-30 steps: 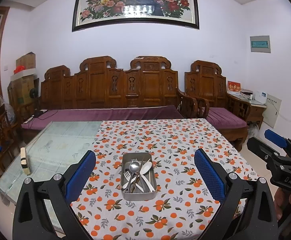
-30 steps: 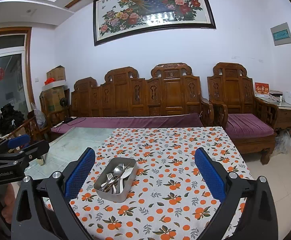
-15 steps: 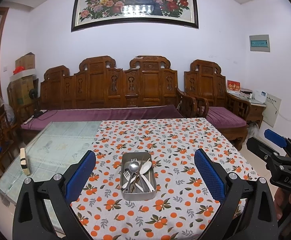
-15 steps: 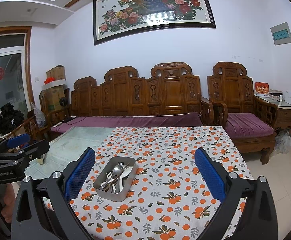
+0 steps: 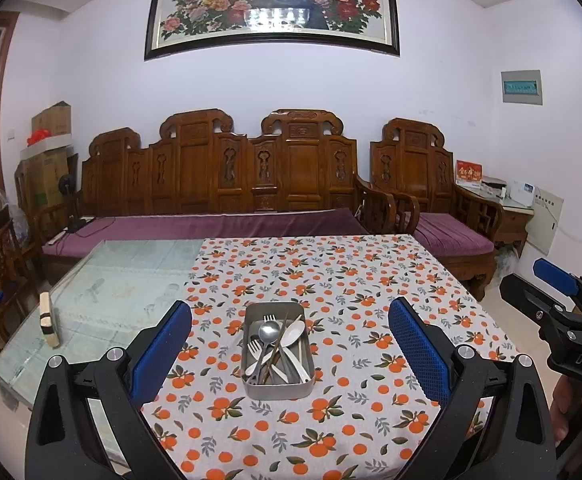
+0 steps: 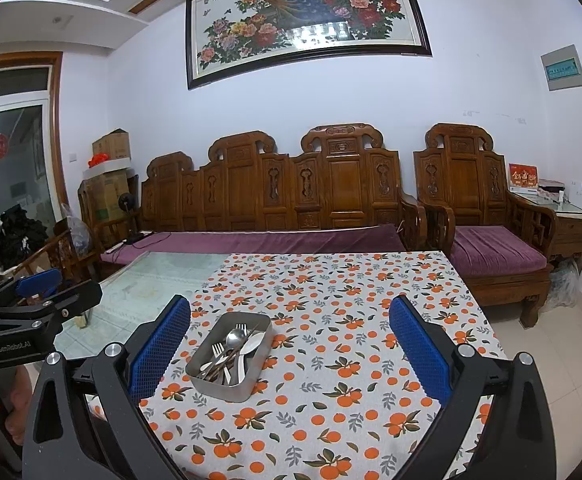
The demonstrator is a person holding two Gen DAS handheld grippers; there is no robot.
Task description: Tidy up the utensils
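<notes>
We see almost no change over last second: tin (image 5: 278, 350) holds utensils (image 5: 277, 344), mid-worktop (image 5: 371, 280). Left gripper (image 5: 290, 346), right gripper (image 6: 290, 346) both wide open, empty, hovering near edge. Stage unclear.

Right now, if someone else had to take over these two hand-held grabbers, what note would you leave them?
Left gripper: open, holding nothing, held above the near table edge, facing the tray.
Right gripper: open, holding nothing, with the tray ahead and to its left.
Tray: metal, on the orange-print cloth. In it lie the utensils, piled and crossing: forks, a metal spoon, a white spoon, chopsticks.
No utensils lie loose on the cloth. This fits either all gathered in, or a mixed pile awaiting sorting. Check which before moving.
</notes>
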